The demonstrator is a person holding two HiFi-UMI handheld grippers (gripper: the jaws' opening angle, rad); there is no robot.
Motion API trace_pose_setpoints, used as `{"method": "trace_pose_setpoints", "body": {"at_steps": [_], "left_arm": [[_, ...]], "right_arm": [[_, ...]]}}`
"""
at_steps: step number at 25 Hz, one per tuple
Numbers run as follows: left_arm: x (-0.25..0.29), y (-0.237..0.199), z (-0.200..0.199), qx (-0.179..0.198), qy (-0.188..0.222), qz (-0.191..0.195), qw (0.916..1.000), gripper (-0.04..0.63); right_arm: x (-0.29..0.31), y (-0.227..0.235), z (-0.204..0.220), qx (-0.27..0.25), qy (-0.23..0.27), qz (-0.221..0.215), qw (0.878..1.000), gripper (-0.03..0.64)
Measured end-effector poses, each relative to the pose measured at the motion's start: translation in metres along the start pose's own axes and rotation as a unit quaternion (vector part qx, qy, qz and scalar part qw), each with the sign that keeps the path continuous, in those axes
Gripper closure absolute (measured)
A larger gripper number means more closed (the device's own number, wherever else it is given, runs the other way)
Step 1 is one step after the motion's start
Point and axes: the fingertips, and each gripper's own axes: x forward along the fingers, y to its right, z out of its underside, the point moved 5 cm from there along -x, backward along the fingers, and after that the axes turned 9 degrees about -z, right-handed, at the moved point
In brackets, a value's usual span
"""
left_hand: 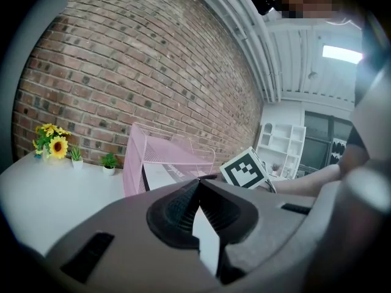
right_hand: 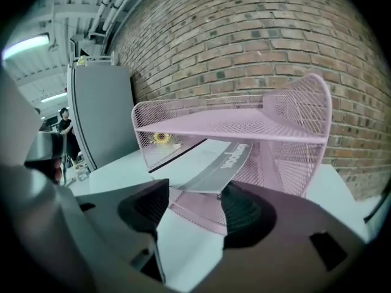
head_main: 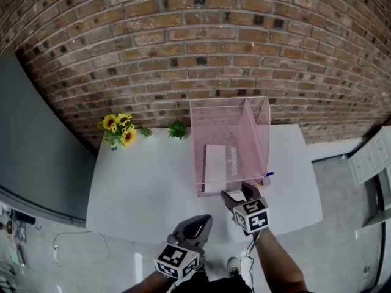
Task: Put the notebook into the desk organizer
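Resting on the lower tray of the pink mesh organizer [right_hand: 297,105], the notebook [right_hand: 211,159] lies flat under the upper shelf, its near end just ahead of my right gripper [right_hand: 194,201]. That gripper's jaws stand spread, with nothing pinched; the notebook's corner sits close in front of one pad, and I cannot tell whether it touches. Only the tray's front lip and bare table [head_main: 140,185] show in the gap. My left gripper [left_hand: 198,193] hangs low and near me, well back from the organizer, its jaws pressed together on nothing.

I judge the placing step all but done: the notebook is in the organizer and free of my grip. The next move, as I see it, calls for drawing the right gripper straight back, keeping the pad clear of that corner so the notebook is not dragged out. If its end overhangs the lip, a light push inward would seat it.
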Motion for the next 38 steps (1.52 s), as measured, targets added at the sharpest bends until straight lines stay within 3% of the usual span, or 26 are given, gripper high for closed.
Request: {"method": "trace_pose_setpoints", "body": {"at_steps": [6,10,16,20,30,38], "left_arm": [[-0.001,0.001,0.001,-0.003,-0.003,-0.005,1.0,0.591],[0.0,0.003,0.004,-0.004,-0.002,-0.007,1.0,0.591],[0.0,0.003,0.002,-0.006,-0.002,-0.01,0.9999,0.591],[0.001,0.003,0.005,-0.008,-0.004,-0.012,0.9999,0.591],[0.0,0.013,0.007,-0.011,-0.002,-0.012,0.9999,0.591],[-0.002,0.03,0.007,-0.006,0.005,-0.021,0.9997,0.591]], "right_arm": [[0.001,-0.002,-0.002,-0.046,-0.01,0.01,0.999,0.336],[0.001,0.002,-0.005,-0.061,-0.002,0.049,0.997,0.336],[0.001,0.009,-0.004,-0.058,0.004,0.082,0.995,0.267],[-0.001,0.012,-0.001,-0.043,0.003,0.097,0.994,0.258],[-0.017,0.007,0.009,-0.029,0.005,0.097,0.995,0.267],[-0.039,0.004,0.015,-0.025,0.021,0.072,0.997,0.267]]}}
